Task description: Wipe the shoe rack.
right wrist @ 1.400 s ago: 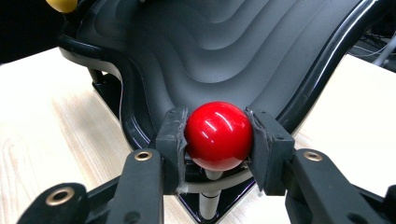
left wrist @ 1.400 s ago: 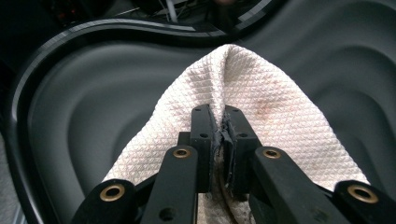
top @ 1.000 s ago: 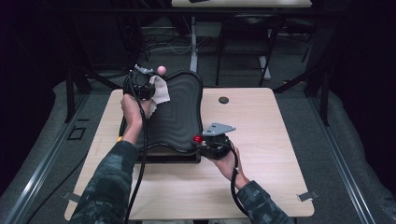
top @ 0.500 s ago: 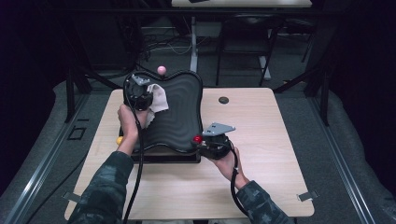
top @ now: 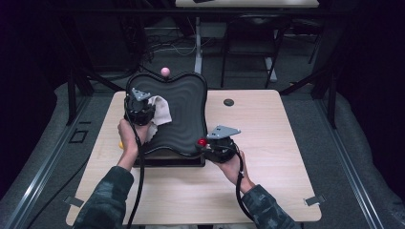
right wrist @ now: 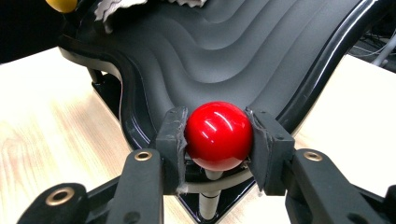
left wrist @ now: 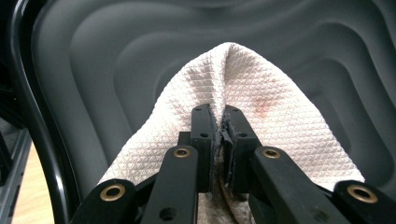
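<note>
A black tray with wavy ridges point(top: 184, 119) rests tilted on a base on the wooden table. My left gripper point(top: 142, 113) is at the tray's left side, shut on a white waffle-weave cloth point(top: 162, 110). In the left gripper view the jaws point(left wrist: 218, 116) pinch a fold of the cloth point(left wrist: 266, 100), which has a faint pink stain and spreads over the ridges point(left wrist: 116, 60). My right gripper point(top: 210, 144) is at the tray's near right corner, shut on a glossy red ball point(top: 202, 142) on a short stem. The pads press both sides of the ball point(right wrist: 218, 134).
A pink ball point(top: 165, 71) stands at the tray's far edge. A yellow ball point(top: 121, 144) sits at its near left corner, by the left wrist. A small black disc point(top: 229, 102) lies on the table right of the tray. Bare wood point(top: 286, 143) spreads to the right.
My left gripper has slid with the cloth down the tray's left side, toward the person. The right gripper and the red ball have stayed put.
</note>
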`<state>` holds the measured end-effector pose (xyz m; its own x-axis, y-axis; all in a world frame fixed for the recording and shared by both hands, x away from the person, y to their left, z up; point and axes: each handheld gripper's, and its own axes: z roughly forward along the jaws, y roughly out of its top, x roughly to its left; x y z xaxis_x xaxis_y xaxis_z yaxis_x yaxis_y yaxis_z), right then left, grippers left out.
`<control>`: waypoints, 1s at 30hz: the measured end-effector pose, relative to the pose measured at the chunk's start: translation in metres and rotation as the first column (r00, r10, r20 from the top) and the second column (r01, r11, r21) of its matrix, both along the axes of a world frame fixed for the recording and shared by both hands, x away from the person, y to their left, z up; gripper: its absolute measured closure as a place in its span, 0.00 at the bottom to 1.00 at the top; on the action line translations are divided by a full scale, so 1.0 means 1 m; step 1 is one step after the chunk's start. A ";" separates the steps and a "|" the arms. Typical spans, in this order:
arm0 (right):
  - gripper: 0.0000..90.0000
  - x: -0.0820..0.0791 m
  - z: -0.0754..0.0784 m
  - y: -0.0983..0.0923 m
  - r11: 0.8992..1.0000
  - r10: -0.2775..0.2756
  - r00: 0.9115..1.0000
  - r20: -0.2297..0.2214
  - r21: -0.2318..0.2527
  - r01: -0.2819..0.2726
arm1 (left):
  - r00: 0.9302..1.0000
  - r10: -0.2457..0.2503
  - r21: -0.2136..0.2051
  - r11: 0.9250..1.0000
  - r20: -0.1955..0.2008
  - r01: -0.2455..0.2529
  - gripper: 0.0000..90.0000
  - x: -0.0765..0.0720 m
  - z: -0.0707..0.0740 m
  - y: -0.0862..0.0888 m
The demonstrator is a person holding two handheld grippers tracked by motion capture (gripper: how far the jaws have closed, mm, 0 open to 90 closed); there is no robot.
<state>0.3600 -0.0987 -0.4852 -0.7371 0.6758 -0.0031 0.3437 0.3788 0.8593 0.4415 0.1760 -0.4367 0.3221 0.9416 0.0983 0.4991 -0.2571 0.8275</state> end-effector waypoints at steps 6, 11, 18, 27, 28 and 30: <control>0.67 0.000 0.000 0.000 1.000 0.003 1.000 0.000 0.003 -0.003 | 1.000 -0.009 -0.005 1.000 0.006 0.009 0.93 -0.014 -0.008 0.002; 0.67 0.000 0.000 0.000 1.000 -0.004 1.000 0.002 -0.004 0.004 | 1.000 -0.014 -0.004 1.000 0.005 0.014 0.93 -0.027 -0.015 0.003; 0.67 0.000 0.000 0.000 1.000 0.001 1.000 0.003 -0.002 -0.001 | 1.000 -0.027 0.008 1.000 0.000 0.027 0.93 -0.045 -0.024 0.003; 0.67 0.000 0.000 0.000 1.000 0.009 1.000 0.002 -0.001 -0.009 | 0.999 -0.042 0.009 0.999 -0.024 0.043 0.93 -0.063 -0.032 0.005; 0.67 0.000 0.000 0.001 1.000 0.011 1.000 0.002 -0.001 -0.011 | 0.999 -0.040 0.009 0.999 -0.023 0.040 0.93 -0.064 -0.033 0.006; 0.67 0.000 0.000 0.001 1.000 0.007 1.000 0.004 -0.007 -0.007 | 0.999 -0.041 0.012 0.999 -0.028 0.041 0.93 -0.067 -0.033 0.006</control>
